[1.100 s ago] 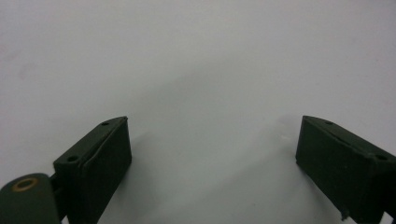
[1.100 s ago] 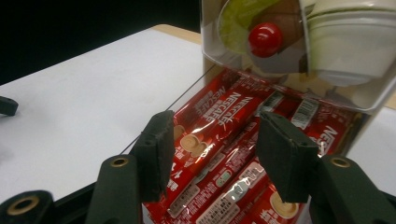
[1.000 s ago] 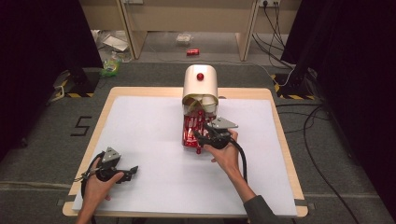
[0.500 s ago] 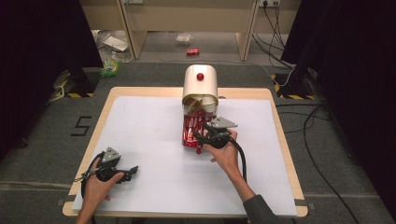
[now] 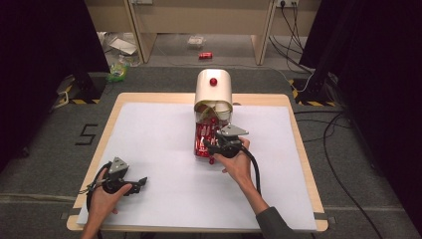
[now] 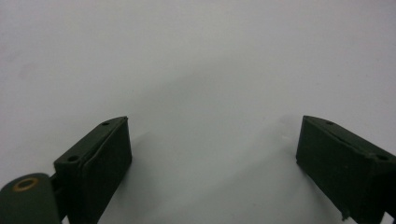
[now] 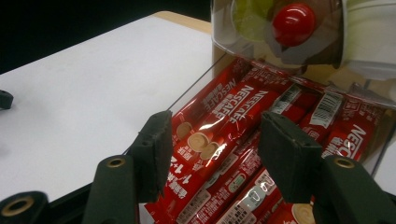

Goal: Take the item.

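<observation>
Below one cream dispenser (image 5: 213, 92), right gripper (image 7: 212, 151) straddles, unclamped, several red sachets (image 7: 224, 121); left gripper (image 6: 212, 154) wide.

- Bright, even overhead light on the white table (image 5: 149, 134); dark surroundings at both sides.
- Glare on red sachets (image 7: 224, 121).
- Soft shadows, slightly blurred near jaws.

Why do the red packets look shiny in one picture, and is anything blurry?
In the right gripper view, light glares off the foil of the red coffee packets, and the near black pads look soft. In the left gripper view, the jaws throw faint shadows on the white table.
</observation>
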Demonstrator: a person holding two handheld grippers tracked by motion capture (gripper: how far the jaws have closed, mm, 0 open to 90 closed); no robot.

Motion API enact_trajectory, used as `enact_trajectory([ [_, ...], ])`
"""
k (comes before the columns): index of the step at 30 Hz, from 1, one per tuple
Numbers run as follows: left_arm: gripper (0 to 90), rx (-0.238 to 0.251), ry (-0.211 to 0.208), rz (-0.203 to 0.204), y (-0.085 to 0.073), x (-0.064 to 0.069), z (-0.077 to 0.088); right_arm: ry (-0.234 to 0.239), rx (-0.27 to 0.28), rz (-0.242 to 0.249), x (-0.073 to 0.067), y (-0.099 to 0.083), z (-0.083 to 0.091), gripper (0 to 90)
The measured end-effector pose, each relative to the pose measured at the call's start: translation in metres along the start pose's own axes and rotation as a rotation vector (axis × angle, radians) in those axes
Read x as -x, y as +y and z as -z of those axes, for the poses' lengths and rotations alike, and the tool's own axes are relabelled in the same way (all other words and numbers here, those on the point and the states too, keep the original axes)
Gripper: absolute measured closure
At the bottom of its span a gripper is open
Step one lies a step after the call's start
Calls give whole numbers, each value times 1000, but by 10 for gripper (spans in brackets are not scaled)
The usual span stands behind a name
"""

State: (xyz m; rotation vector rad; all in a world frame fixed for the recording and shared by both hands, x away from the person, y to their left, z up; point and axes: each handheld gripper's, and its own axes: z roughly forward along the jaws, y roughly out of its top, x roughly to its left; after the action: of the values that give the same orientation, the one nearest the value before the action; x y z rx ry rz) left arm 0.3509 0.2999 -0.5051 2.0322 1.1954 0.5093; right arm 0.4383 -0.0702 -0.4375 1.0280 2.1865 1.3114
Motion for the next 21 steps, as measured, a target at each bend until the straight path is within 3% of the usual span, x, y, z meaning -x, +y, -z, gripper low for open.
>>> enact_trajectory([
  [10,95,0,0,-2,0,0,0,-30,-78,-14,-7,3,-16,504],
  [12,95,0,0,-1,0,0,0,-57,-79,-12,-7,2,-19,532],
  [15,95,0,0,-1,0,0,0,-56,-96,-34,-8,2,-23,548],
  [21,95,0,0,-2,0,0,0,-95,-108,-28,-9,1,-27,562],
])
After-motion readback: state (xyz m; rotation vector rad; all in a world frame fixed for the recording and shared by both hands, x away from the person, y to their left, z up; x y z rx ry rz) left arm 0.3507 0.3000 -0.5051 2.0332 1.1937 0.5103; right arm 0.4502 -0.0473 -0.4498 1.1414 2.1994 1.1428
